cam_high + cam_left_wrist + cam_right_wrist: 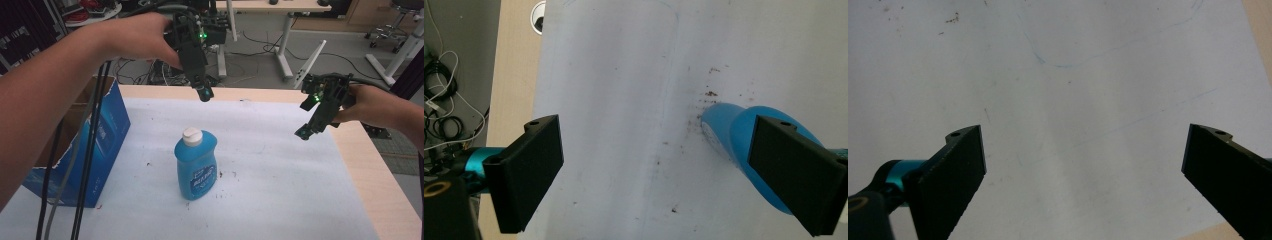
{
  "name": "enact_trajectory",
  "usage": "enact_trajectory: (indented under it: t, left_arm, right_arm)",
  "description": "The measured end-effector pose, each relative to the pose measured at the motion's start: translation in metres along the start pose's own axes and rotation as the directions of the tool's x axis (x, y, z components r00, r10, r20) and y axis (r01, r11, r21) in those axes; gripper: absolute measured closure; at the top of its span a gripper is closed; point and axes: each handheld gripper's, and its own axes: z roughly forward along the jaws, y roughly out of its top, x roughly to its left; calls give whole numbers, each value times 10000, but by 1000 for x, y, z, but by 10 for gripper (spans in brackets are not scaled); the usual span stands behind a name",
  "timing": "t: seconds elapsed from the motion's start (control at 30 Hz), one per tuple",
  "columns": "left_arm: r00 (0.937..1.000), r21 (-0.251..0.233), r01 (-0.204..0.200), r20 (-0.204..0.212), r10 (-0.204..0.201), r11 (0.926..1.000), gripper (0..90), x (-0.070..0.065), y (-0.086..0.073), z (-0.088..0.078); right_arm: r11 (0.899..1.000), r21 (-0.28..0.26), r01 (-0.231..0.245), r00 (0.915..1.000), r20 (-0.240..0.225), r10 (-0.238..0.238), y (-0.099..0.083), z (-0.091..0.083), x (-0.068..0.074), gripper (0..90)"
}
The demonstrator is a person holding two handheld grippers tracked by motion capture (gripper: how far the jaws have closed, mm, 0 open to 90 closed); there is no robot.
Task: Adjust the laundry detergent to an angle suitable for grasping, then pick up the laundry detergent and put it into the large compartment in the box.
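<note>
Left tool (204, 93) spread apart, right tool (303, 133) spread apart, one blue bottle (196, 163), one blue box (97, 145)

A blue bottle (196, 167) with a white flip cap (192, 136) stands upright near the middle of the white sheet (270, 170). Its printed label faces me. An open blue cardboard box (102, 145) sits to its left, well apart.

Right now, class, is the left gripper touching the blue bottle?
Apart. In the high view the left gripper hangs above and behind the blue bottle, with bare white sheet between them; its own view shows open jaws holding nothing.
</note>
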Motion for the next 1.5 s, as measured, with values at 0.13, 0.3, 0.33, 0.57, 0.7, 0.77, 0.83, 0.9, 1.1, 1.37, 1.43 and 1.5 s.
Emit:
enact_trajectory:
  t: [0.13, 0.3, 0.33, 0.57, 0.7, 0.77, 0.83, 0.9, 1.1, 1.37, 1.43, 1.5]
  left_arm:
    - [10000, 105, 57, -8, -57, 9999, 78, 0, 0, 0]
    - [9999, 43, 86, -54, -86, 10000, 78, -1, 0, -1]
    - [9999, 38, 115, -60, -115, 9999, 78, -1, 0, -1]
    - [9996, 119, 176, -213, -174, 9998, 78, -4, 1, -4]
    - [9995, 110, 152, -289, -149, 9998, 78, -8, 2, -5]
    - [9994, 121, 154, -296, -150, 9998, 78, -8, 2, -5]
    - [9993, 155, 164, -328, -159, 9997, 78, -9, 2, -5]
    - [9991, 131, 213, -361, -208, 9997, 78, -9, 2, -6]
    - [9988, 232, 303, -399, -294, 9993, 78, -12, 1, -4]
    - [9804, 804, 1941, -495, -1906, 9777, 78, -19, -3, -5]
    - [9693, 890, 2446, -476, -2412, 9655, 77, -21, -7, -2]
    - [9635, 903, 2669, -471, -2636, 9595, 77, -23, -8, -1]
  right_arm:
    - [10000, 12, 31, 10000, -34, -31, 0, -1, 1, 30]
    - [10000, 27, 91, 9999, -78, -91, 1, 1, 0, 30]
    - [10000, 14, 70, 9999, -85, -70, 1, 1, 0, 30]
    - [9999, -46, 150, 9999, -49, -151, 2, 0, 3, 30]
    - [9998, -26, 209, 9998, 11, -209, 2, -2, 4, 30]
    - [9998, -21, 199, 9998, 39, -199, 2, -3, 5, 30]
    - [9998, -49, 207, 9998, 55, -207, 2, -4, 6, 30]
    - [9997, -28, 228, 9997, 89, -228, 2, -5, 7, 30]
    - [9998, -37, 216, 9997, 132, -215, 2, -7, 9, 30]
    - [9996, -205, 213, 9996, 206, -209, -2, -10, 11, 30]
    - [9997, -207, 156, 9997, 199, -152, -3, -10, 12, 30]
    - [9996, -213, 164, 9997, 208, -159, -4, -9, 12, 30]
